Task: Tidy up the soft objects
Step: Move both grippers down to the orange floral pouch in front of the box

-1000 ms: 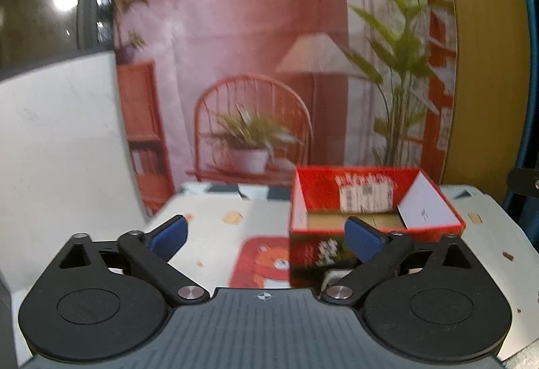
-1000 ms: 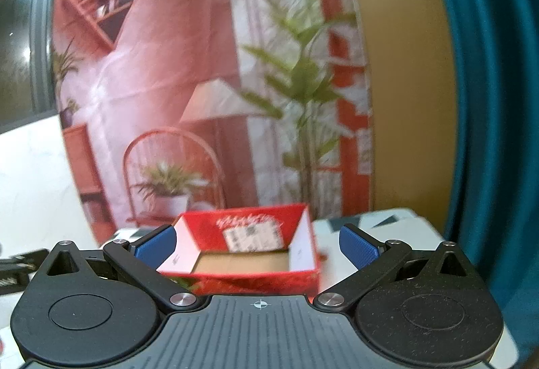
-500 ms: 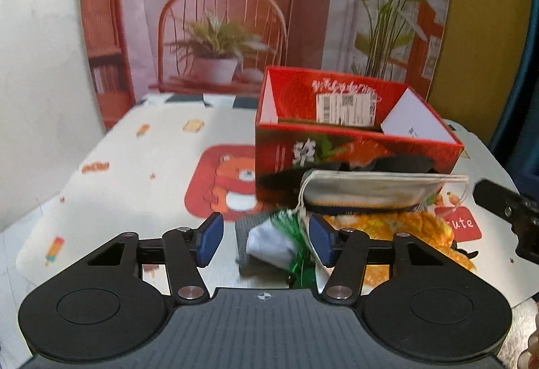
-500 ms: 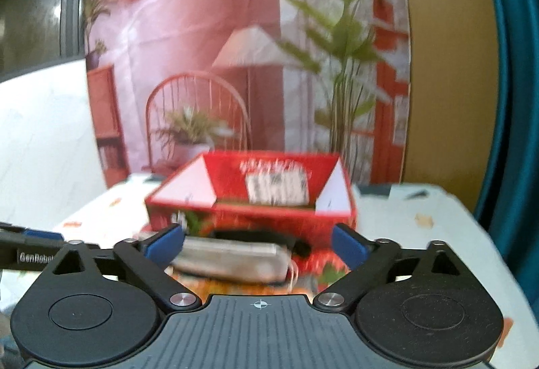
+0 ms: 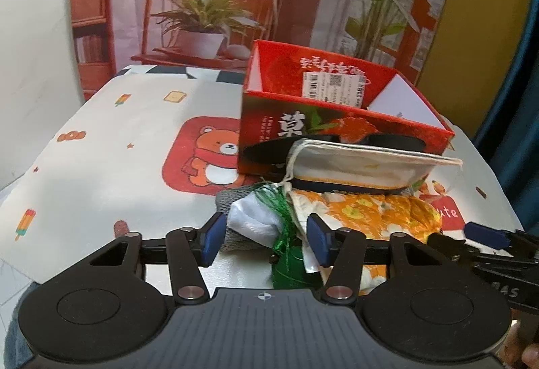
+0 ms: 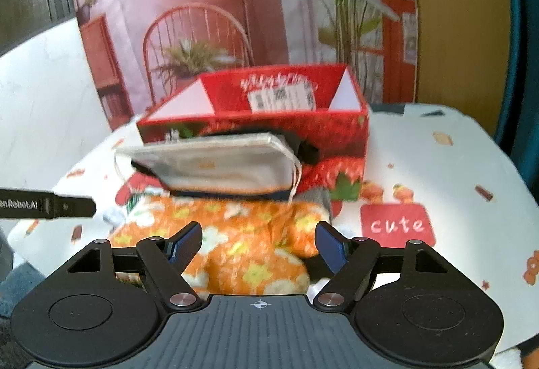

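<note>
A pile of soft things lies in front of an open red carton point(image 5: 337, 119) point(image 6: 256, 126). On top rests a flat grey-white pouch with a dark band point(image 5: 363, 166) point(image 6: 219, 166). Under it is an orange floral cloth point(image 5: 370, 210) point(image 6: 242, 234). At the pile's left end are a white cloth point(image 5: 252, 217), a green tassel point(image 5: 279, 224) and a grey knit piece point(image 5: 232, 193). My left gripper point(image 5: 265, 242) is closing around the white cloth and tassel; its pads do not clearly press. My right gripper point(image 6: 258, 244) is closing with the floral cloth between its jaws, pads apart from it.
A printed tablecloth with a red bear patch point(image 5: 209, 153) and a red "cute" patch point(image 6: 397, 224) covers the table. A printed backdrop with a chair and plants hangs behind the carton. A white wall point(image 5: 33, 49) stands at left, a blue curtain point(image 6: 522, 65) at right.
Both grippers have dropped and tipped down towards the table, bringing the pile into view. Both sets of jaws have narrowed, the left ones much more.
</note>
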